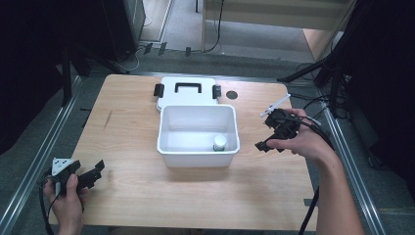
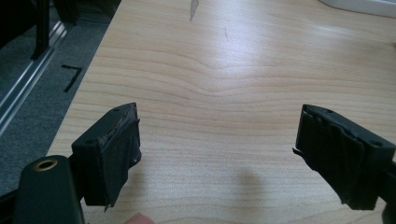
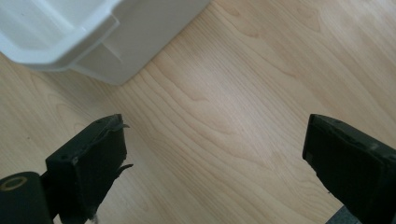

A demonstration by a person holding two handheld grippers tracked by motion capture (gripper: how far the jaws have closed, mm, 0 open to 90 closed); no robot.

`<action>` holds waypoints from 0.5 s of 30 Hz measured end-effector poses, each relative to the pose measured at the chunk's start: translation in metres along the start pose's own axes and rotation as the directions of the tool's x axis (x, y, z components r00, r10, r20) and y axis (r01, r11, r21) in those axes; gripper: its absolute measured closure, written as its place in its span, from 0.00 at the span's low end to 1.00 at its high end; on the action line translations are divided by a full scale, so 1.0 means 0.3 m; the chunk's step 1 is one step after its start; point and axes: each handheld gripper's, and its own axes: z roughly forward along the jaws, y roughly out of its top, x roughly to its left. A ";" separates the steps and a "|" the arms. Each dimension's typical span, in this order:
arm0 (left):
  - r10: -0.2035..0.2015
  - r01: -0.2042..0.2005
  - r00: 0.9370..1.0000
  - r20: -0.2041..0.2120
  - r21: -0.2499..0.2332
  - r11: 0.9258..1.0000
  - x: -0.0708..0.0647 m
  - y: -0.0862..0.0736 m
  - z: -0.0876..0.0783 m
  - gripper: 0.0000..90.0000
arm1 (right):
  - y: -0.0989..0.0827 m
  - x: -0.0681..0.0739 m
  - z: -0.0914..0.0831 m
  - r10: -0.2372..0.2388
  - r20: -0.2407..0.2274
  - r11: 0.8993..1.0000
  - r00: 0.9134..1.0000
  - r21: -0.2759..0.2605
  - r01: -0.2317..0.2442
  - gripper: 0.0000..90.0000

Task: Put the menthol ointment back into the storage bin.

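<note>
Judging from how things lie, the work in hand is packing the white bin (image 1: 198, 131): a small bottle (image 1: 219, 143) stands upright inside it at its 5 o'clock corner, and the lid (image 1: 186, 91) waits flat on the table just behind it at 12 o'clock. Nearest the person, the left gripper (image 1: 93, 174) rests at the table's 8 o'clock corner, its jaws standing wide with nothing but bare wood (image 2: 224, 93) between them. The right gripper (image 1: 268, 142) hangs just off the bin's 3 o'clock wall, jaws likewise spread and empty, the bin's corner (image 3: 100, 44) visible ahead of them. To close the bin well, either gripper would likely take the lid by its black handle (image 1: 188, 87), lift it over the rim and keep it level. A white stick-like piece (image 1: 275, 105) juts from the right hand. A dark round mark (image 1: 232, 95) sits by the lid at 1 o'clock; nothing blocks the path.
</note>
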 end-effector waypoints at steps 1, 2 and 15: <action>0.000 0.000 1.000 0.000 0.000 1.000 0.000 0.000 0.000 0.16 | -0.015 -0.007 0.006 0.009 0.000 1.000 1.000 -0.008 -0.009 0.07; 0.000 0.000 1.000 -0.001 0.000 1.000 -0.001 0.000 0.000 0.16 | -0.030 -0.012 0.011 0.027 0.002 1.000 1.000 -0.010 -0.027 0.07; -0.001 0.001 1.000 0.000 0.004 1.000 -0.001 0.000 0.000 0.16 | -0.219 -0.043 0.102 0.138 0.008 0.983 0.990 -0.127 -0.136 0.07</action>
